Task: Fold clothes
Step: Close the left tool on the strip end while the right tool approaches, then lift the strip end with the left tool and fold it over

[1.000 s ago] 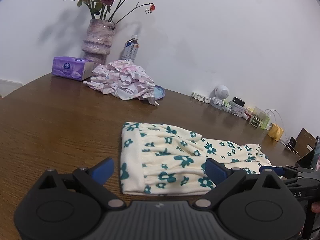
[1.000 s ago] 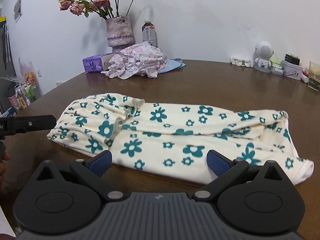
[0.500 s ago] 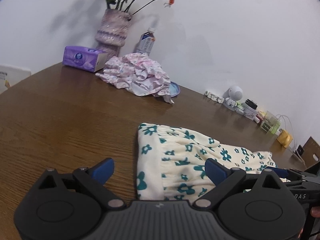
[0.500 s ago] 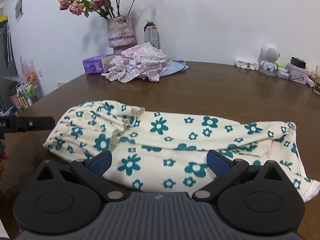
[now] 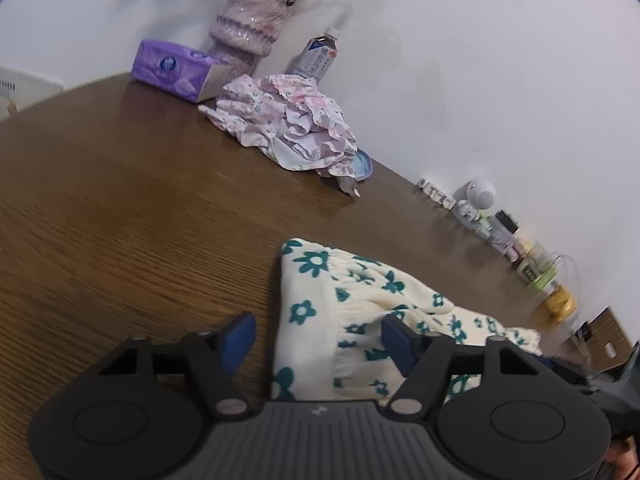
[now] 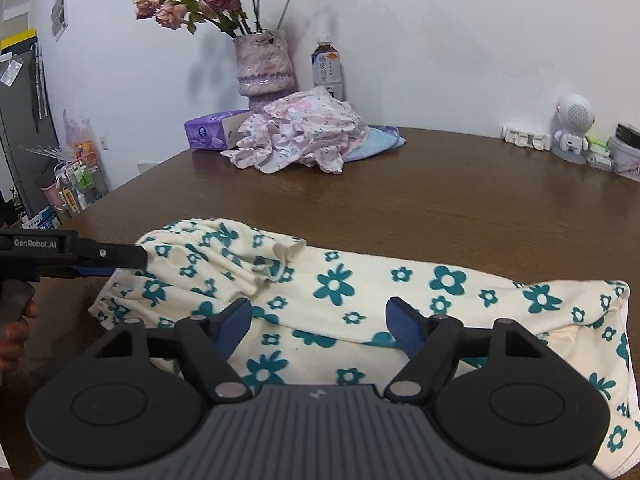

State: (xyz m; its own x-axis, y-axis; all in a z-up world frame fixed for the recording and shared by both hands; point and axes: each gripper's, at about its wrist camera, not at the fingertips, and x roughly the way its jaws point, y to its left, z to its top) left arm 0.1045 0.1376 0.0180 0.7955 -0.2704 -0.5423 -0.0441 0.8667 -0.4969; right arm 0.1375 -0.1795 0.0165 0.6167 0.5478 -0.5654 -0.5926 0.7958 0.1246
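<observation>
Left wrist view: left gripper (image 5: 318, 336) low over the wooden table (image 5: 120, 220), jaws just closing in but not yet clamped, gathered end of the cream floral garment (image 5: 352, 300) between the blue pads.

Right wrist view: right gripper (image 6: 318, 322) likewise narrowing, still unclenched, straddling the garment's near edge; cloth stretched flat across the table, waistband at left beside the other gripper's fingers (image 6: 116, 258).
</observation>
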